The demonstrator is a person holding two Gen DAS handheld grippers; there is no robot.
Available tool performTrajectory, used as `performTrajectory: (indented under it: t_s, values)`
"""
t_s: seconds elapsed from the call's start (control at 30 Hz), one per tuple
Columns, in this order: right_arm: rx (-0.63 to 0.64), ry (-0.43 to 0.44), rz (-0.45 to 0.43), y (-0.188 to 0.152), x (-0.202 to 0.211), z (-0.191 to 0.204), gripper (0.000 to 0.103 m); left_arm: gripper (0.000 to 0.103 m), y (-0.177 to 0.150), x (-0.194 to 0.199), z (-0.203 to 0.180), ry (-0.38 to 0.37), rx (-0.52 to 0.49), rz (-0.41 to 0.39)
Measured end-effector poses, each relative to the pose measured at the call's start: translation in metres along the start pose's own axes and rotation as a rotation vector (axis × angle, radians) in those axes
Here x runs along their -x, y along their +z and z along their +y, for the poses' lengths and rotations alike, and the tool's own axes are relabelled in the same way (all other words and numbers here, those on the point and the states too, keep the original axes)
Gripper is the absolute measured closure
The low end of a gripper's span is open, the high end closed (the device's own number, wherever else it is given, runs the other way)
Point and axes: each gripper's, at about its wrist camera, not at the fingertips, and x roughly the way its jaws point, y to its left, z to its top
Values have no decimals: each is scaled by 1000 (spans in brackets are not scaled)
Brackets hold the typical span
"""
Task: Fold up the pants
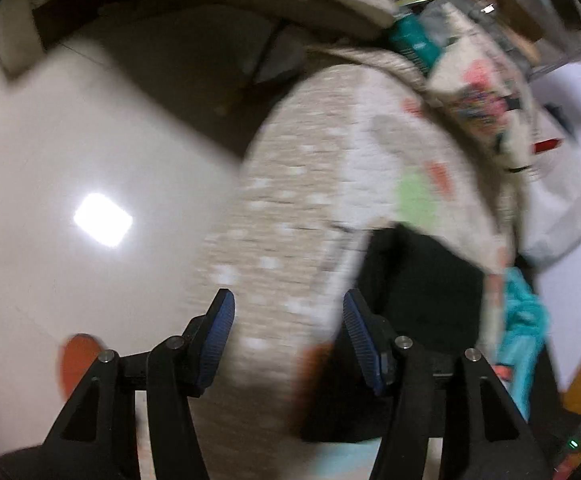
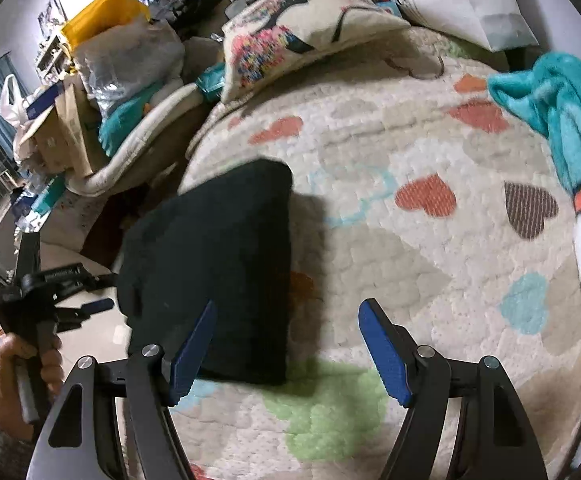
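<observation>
The black pants (image 2: 214,264) lie folded into a compact block on the heart-patterned quilt (image 2: 410,248), near the bed's left edge. My right gripper (image 2: 286,344) is open and empty, hovering just above the near edge of the pants. My left gripper (image 1: 288,332) is open and empty; the view is blurred, and the pants (image 1: 418,300) show to the right of its fingers. The left gripper (image 2: 82,304) also appears in the right wrist view, held in a hand off the bed's left side, apart from the pants.
A teal blanket (image 2: 562,116) lies at the quilt's right side. A printed pillow (image 2: 290,28) sits at the head of the bed. Bags and boxes (image 2: 90,92) pile up at the left. The shiny floor (image 1: 90,184) lies left of the bed.
</observation>
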Motion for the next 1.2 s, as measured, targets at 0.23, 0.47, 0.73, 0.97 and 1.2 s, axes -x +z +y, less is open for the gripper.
performTrajectory:
  t_s: [0.23,0.47,0.73,0.97,1.2]
  values:
    - [20,29,53,37,-14,7,22,45,-8,-19,-41,-160,5,6]
    - [-59,80,119,46,-58,-20,22,43,-17,-44,-41,-112,-102,44]
    - [-267,293,220,40,-114,-44,22,12,-19,-70,-30,-245,-76,101]
    - [-324,420,225,44,-141,-40,20,37,-27,-69,-45,-219,-177,81]
    - [-326,452,229,49,-140,-30,57,60,-25,-66,-51,-249,-147,87]
